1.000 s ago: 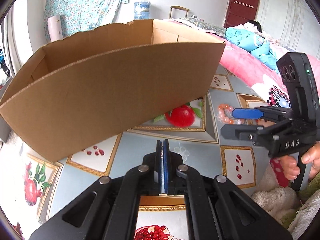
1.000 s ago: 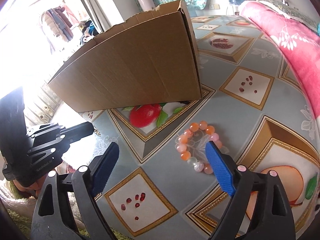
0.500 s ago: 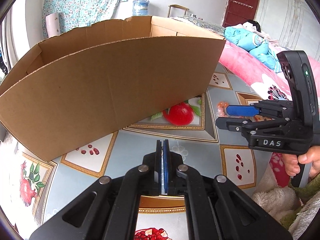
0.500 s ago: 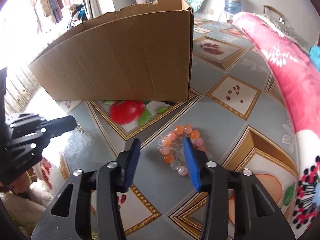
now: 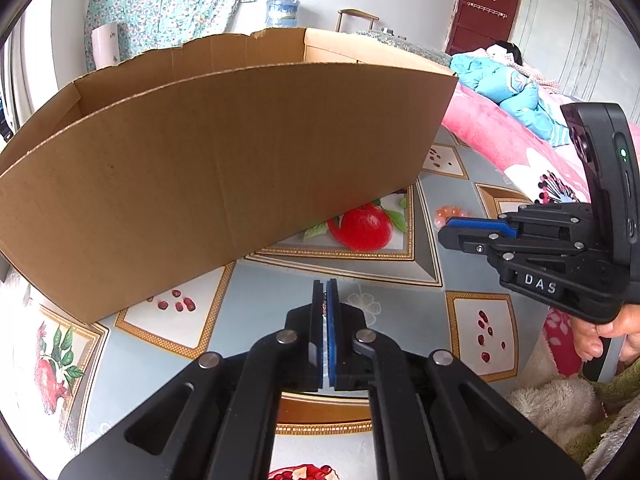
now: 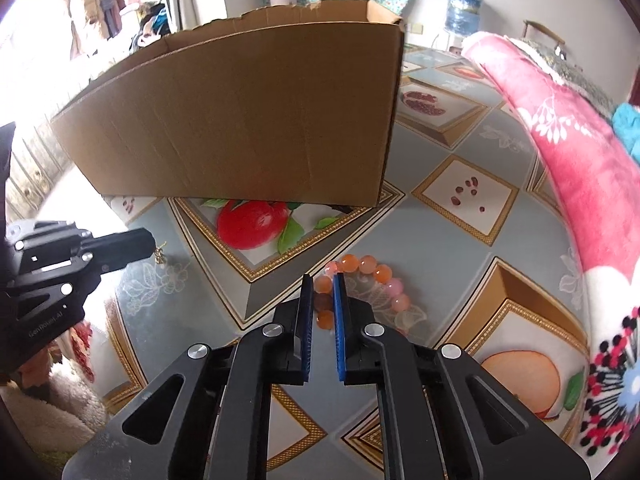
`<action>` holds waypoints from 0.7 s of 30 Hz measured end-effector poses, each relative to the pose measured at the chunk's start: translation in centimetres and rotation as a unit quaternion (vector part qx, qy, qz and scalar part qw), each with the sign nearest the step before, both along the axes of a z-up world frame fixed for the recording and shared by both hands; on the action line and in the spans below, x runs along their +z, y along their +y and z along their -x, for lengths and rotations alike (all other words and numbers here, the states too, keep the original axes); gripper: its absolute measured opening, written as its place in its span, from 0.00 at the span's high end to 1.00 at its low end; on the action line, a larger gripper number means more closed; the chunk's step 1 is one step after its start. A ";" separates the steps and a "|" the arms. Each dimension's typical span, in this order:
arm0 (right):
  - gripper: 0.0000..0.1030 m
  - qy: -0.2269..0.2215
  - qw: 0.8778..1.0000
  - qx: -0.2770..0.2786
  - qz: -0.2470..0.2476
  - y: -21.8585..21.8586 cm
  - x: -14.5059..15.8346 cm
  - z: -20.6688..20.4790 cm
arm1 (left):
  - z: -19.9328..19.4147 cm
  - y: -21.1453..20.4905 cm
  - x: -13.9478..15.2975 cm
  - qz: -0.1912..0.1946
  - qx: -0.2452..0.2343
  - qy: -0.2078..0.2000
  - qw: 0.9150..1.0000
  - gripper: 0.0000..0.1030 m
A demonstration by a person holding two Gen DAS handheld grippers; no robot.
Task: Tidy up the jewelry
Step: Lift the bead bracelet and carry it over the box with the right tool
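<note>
R gripper point(image 6: 323, 280) low centre of right-wrist frame, jaws narrowed round the near-left beads of the bead bracelet point(image 6: 362, 292); a few beads sit in the gap, rest of the loop fans up-right on the patterned cloth point(image 6: 460, 240). Firm grip or not: can't tell. L gripper point(image 5: 325, 286) bottom centre, jaws pressed together, holding nothing. Cardboard box point(image 5: 224, 168) fills upper left.

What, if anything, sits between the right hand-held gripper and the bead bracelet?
Nothing visible. The right hand-held gripper is already at the bead bracelet, its blue pads on either side of the ring's left beads. The cardboard box stands farther back on the tablecloth, not between them.
</note>
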State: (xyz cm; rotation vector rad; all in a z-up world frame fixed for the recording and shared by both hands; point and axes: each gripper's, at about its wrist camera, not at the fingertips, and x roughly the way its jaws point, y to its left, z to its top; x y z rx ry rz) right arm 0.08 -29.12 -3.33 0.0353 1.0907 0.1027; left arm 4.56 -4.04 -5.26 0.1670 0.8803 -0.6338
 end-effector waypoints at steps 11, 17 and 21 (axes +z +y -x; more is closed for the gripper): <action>0.93 -0.045 0.990 -0.059 -0.116 -4.1 3.8 1.0 | 0.7 0.9 2.1 0.019 0.001 -0.014 1.000 0.99; 0.93 -0.085 0.984 -0.061 -0.145 -5.3 7.0 1.8 | 1.6 2.0 5.9 0.054 -0.003 -0.046 0.997 0.99; 0.93 -0.117 0.981 -0.048 -0.149 -4.7 9.5 1.9 | 2.0 2.9 8.9 0.091 -0.013 -0.057 0.994 0.99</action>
